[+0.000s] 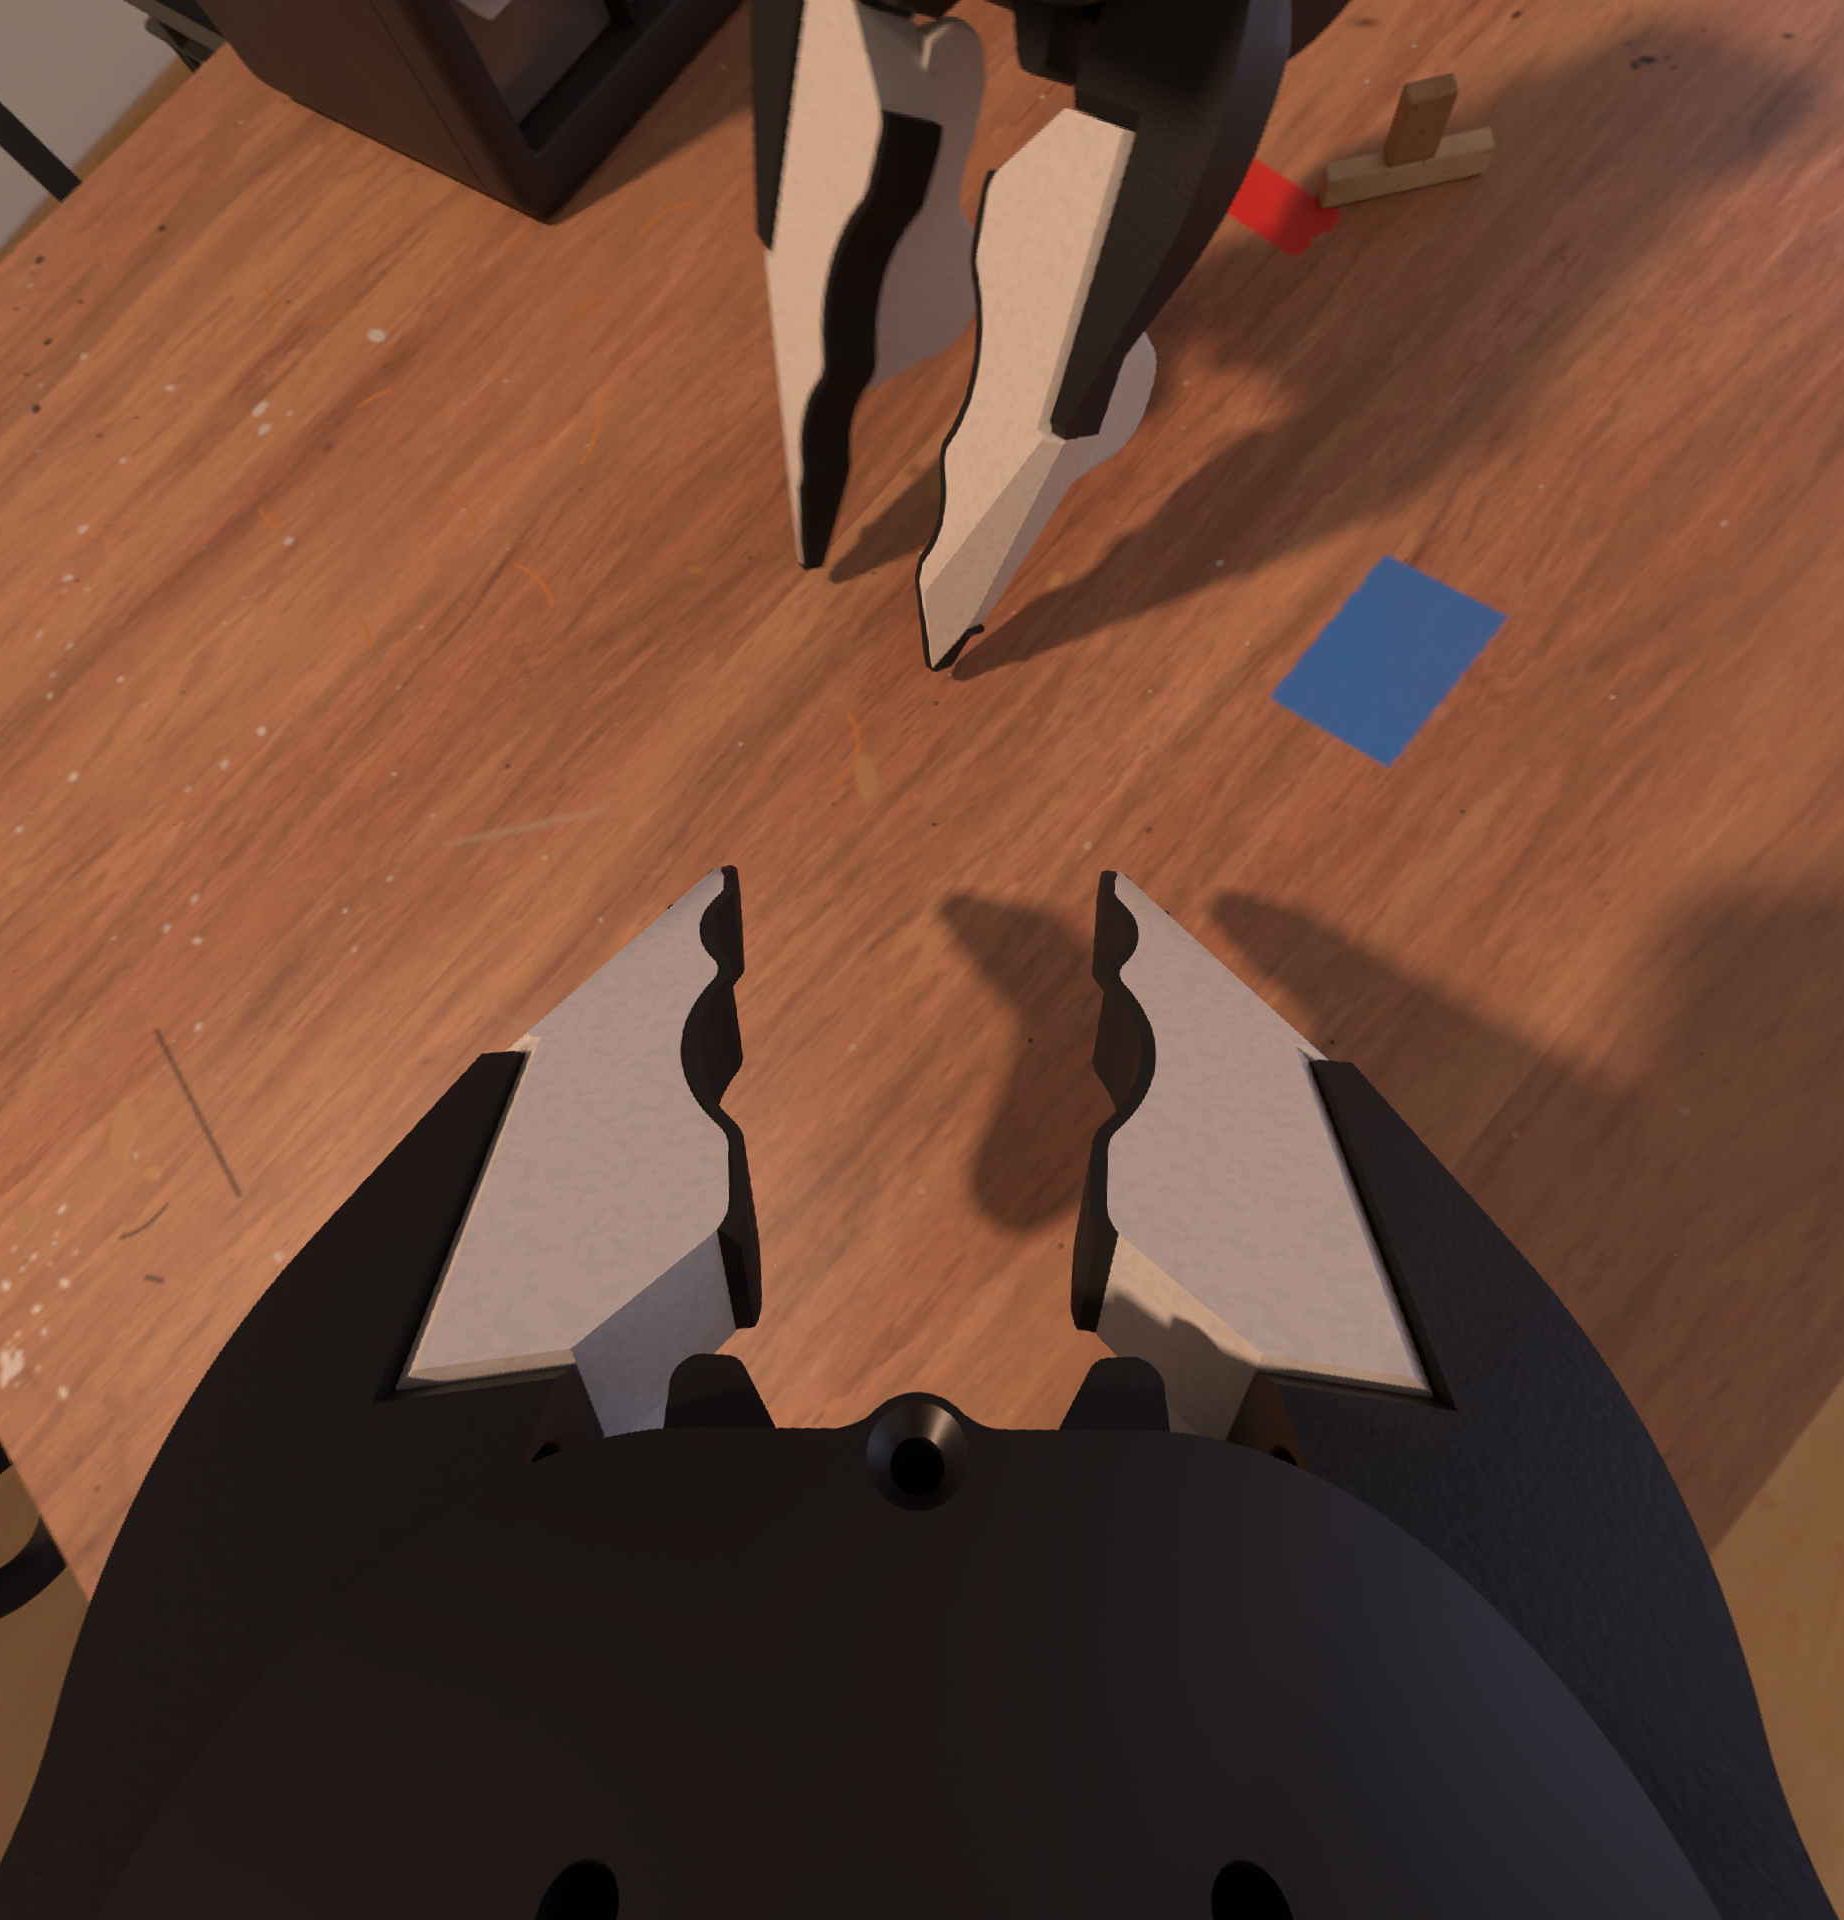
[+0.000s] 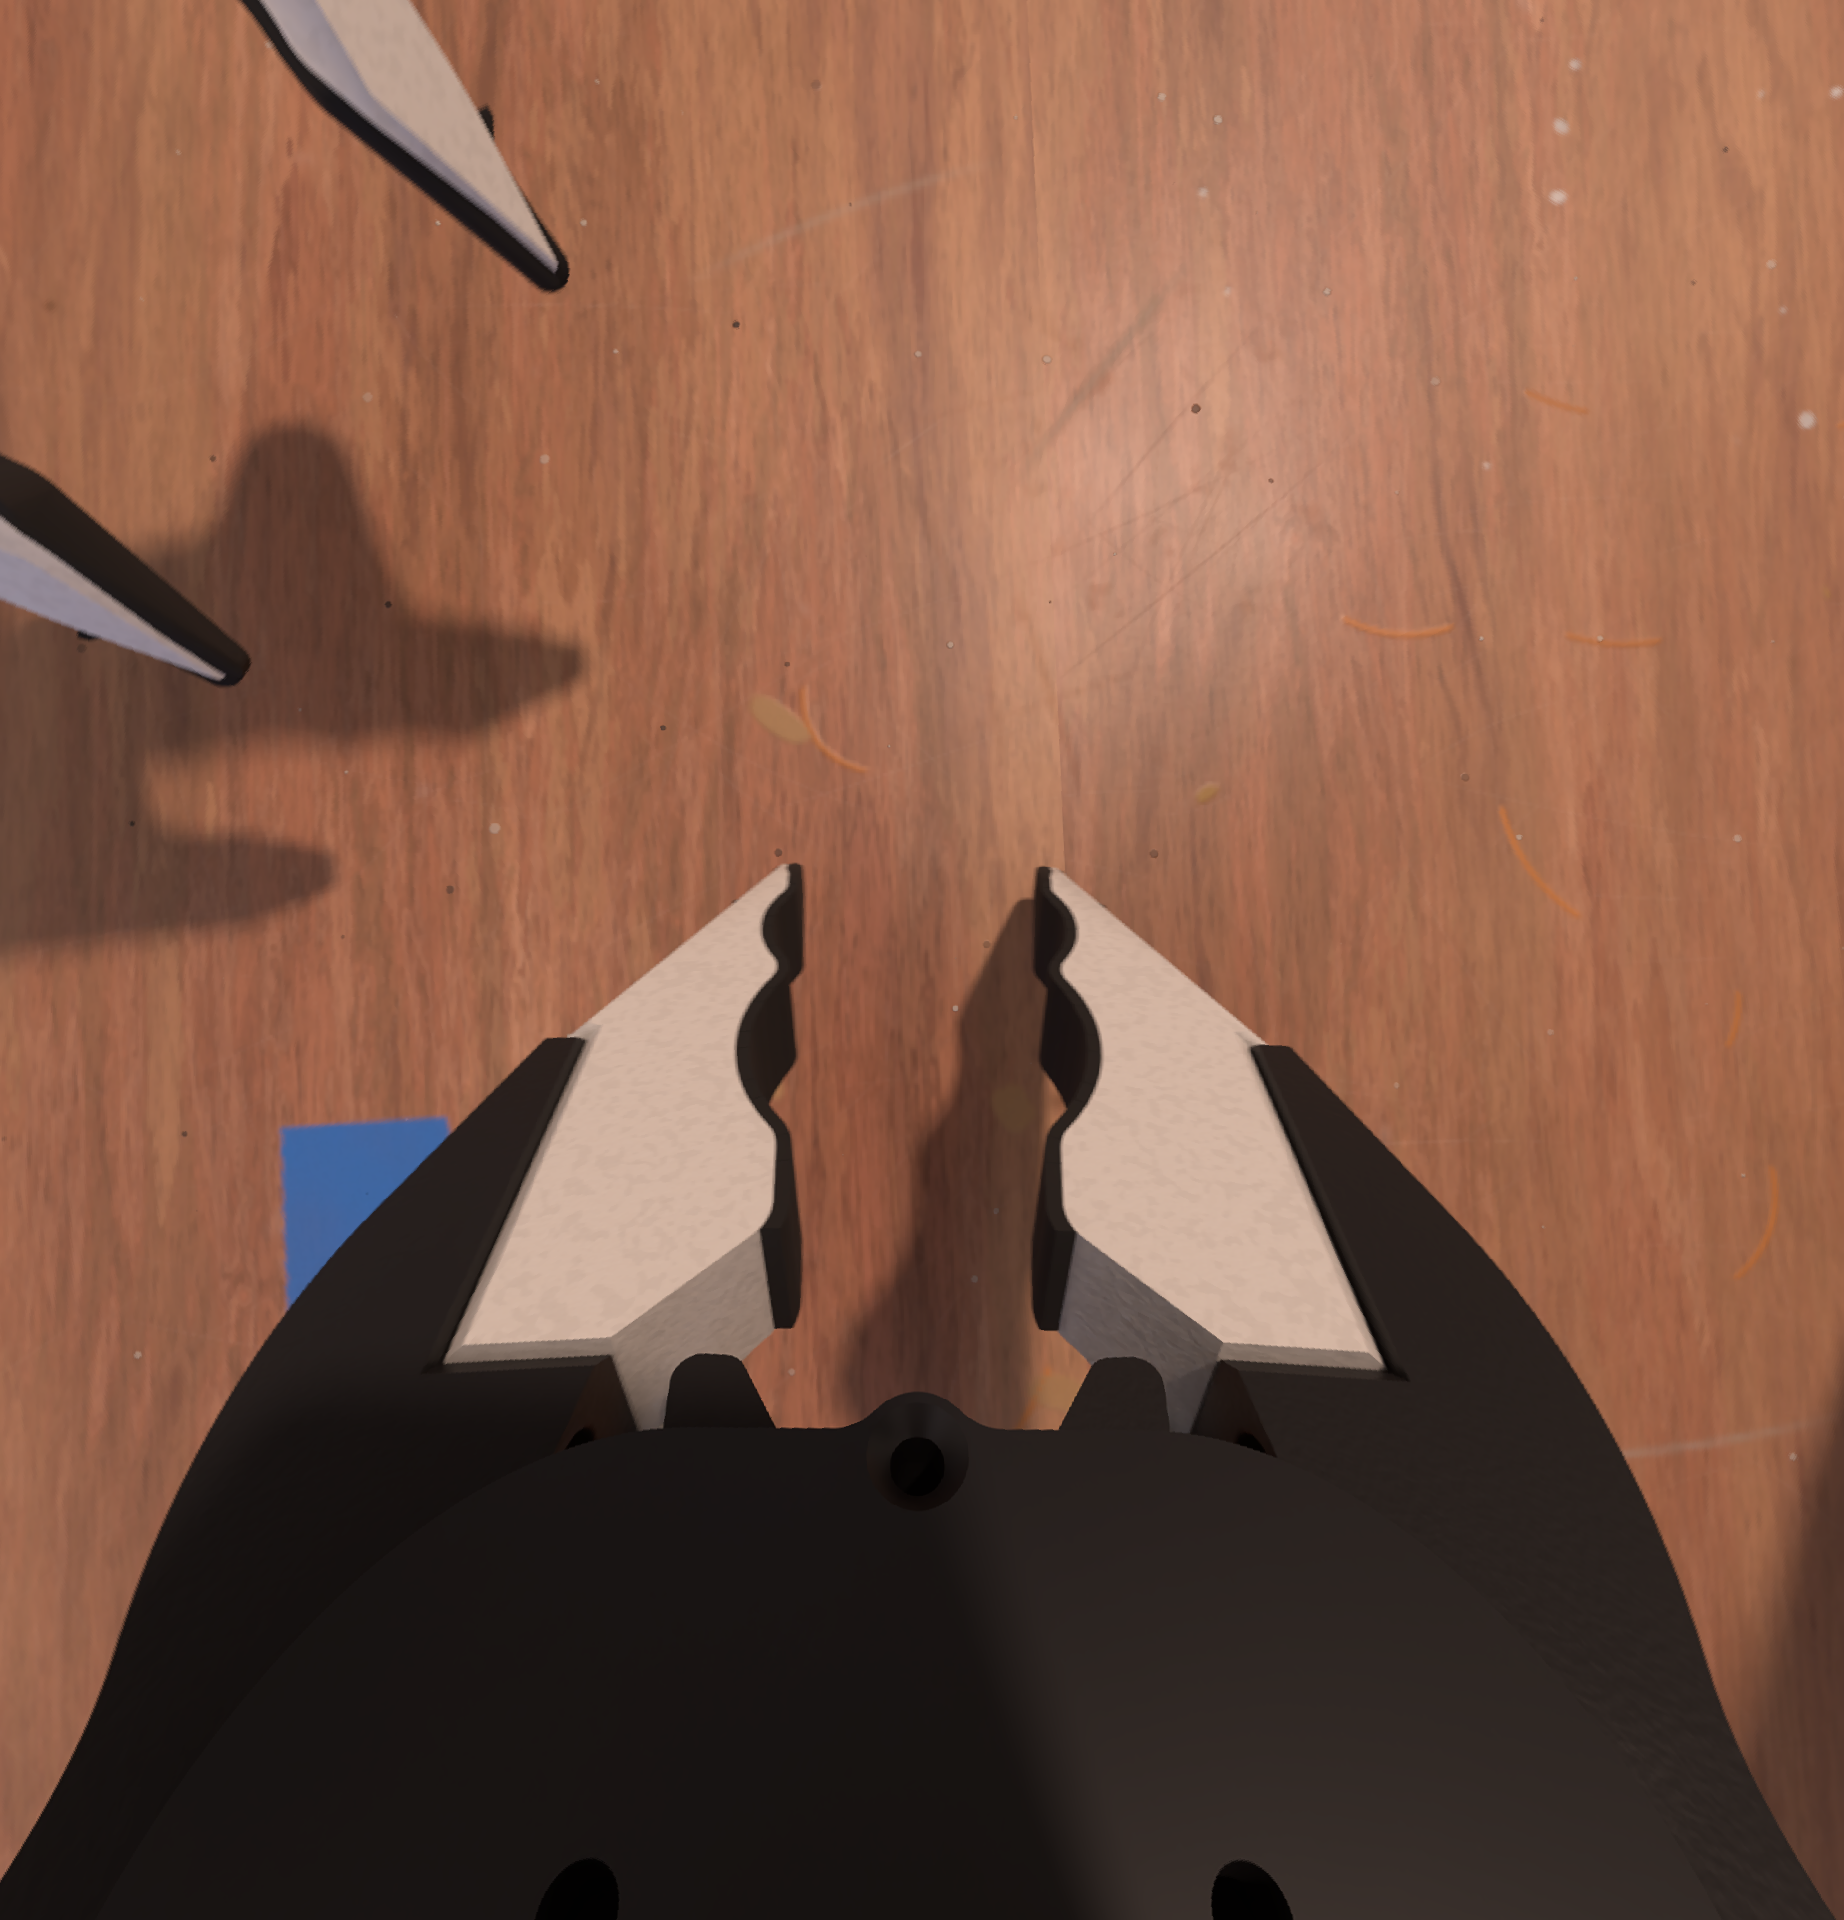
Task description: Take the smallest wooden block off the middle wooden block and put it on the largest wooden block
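**Small block far off, both grippers empty**

Left wrist view: left gripper (image 1: pixel 918 873) gaping, empty. Smallest wooden block (image 1: pixel 1422 120) upright on middle wooden block (image 1: pixel 1411 166), far right on table (image 1: pixel 378 623). Likely light, rigid; pinch flat sides.

Right wrist view: right gripper (image 2: pixel 918 871) parted, empty; blocks unseen.

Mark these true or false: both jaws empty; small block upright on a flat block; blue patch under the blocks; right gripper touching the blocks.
1. Left gripper and right gripper have open, empty jaws. True.
2. The small wooden block stands upright on a flat wooden block. True.
3. The blue patch lies under the blocks. False: it lies apart on the wooden table.
4. The right gripper touches the blocks. False: it is clear of them.
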